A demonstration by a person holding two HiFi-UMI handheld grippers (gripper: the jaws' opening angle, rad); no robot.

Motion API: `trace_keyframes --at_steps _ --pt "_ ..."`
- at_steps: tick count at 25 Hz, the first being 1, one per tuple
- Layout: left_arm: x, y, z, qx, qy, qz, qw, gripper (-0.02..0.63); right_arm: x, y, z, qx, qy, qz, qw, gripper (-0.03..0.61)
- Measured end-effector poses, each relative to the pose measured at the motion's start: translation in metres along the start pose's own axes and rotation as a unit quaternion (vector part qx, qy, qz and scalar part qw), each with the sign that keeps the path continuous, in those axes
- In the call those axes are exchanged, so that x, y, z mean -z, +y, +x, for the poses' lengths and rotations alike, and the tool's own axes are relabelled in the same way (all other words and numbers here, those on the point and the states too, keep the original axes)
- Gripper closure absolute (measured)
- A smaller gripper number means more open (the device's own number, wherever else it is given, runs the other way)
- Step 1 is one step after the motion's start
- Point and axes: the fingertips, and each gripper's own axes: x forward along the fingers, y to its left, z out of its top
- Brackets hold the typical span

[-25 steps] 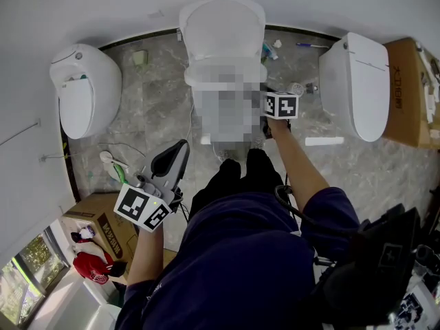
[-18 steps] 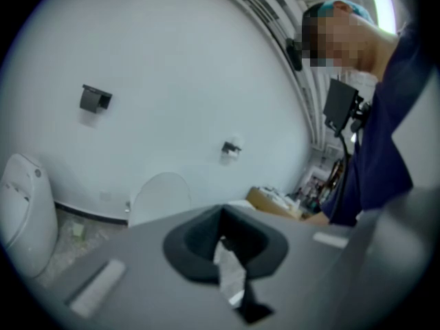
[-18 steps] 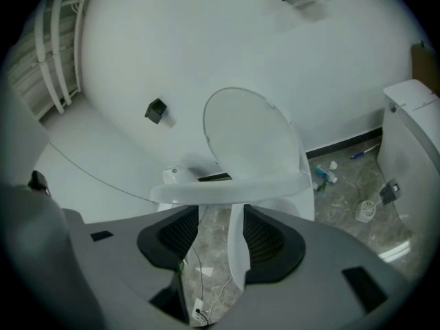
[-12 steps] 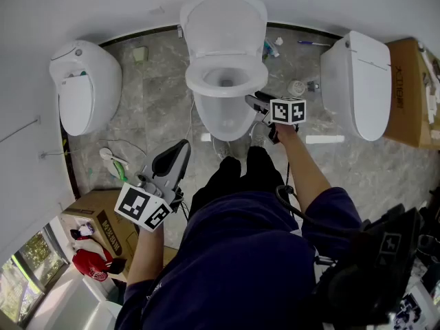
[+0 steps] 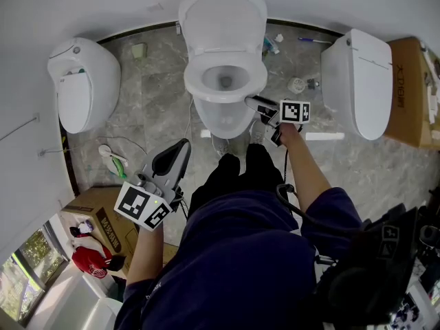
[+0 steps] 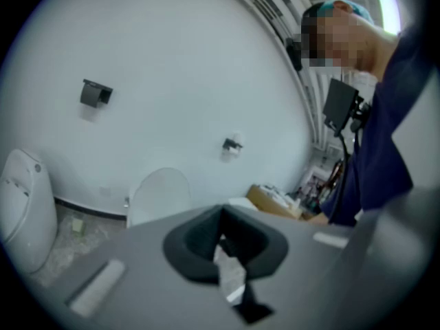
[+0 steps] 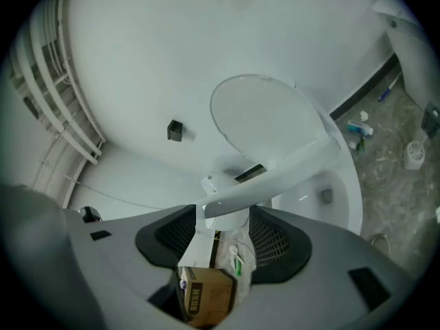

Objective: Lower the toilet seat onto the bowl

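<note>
releasing the toilet seat at the front of the bowl

reaching in from the person's right, the right gripper [image 5: 251,102] sits at the front right of the toilet seat [image 5: 192,82]. its jaws stand as wide as they go and have just been opening. the seat's front edge lies between them in the right gripper view, but the pads do not press on it.

the seat runs front to back over the bowl [image 5: 223,121], hinged at the wall end below the raised lid [image 5: 222,23]. it looks down or all but down; whether it rests fully on the rim i cannot tell. it lies straight ahead of the right gripper. the left gripper [image 5: 174,159] hangs well back by the person's left leg, jaws together on nothing. any last press would likely fall to the right hand.

the floor [image 5: 158,102] is grey marbled tile against a white wall, with a second toilet [image 5: 82,88] to the left, a third toilet [image 5: 354,81] to the right, and a cardboard box [image 5: 93,215] near the left gripper.
</note>
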Motion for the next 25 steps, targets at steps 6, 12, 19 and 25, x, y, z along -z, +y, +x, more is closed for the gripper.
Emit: trace_keyframes --at_steps 6,12,19,25 --pt "0.003 -0.003 0.006 0.001 0.003 -0.003 1.0 0.609 0.003 -0.01 -0.001 0.008 -0.007 0.069 0.998 0.368" --pt "0.007 -0.004 0.01 0.002 0.006 -0.008 0.9999 0.609 0.006 -0.018 0.0 0.006 -0.02 0.148 0.989 0.373" --pt "0.009 -0.006 0.014 0.004 0.01 -0.011 0.9999 0.609 0.015 -0.024 -0.001 0.01 -0.014 0.177 0.984 0.399" --pt "0.01 -0.007 0.022 0.007 0.014 -0.014 0.9998 0.609 0.033 -0.034 -0.003 0.019 0.005 0.186 0.982 0.403"
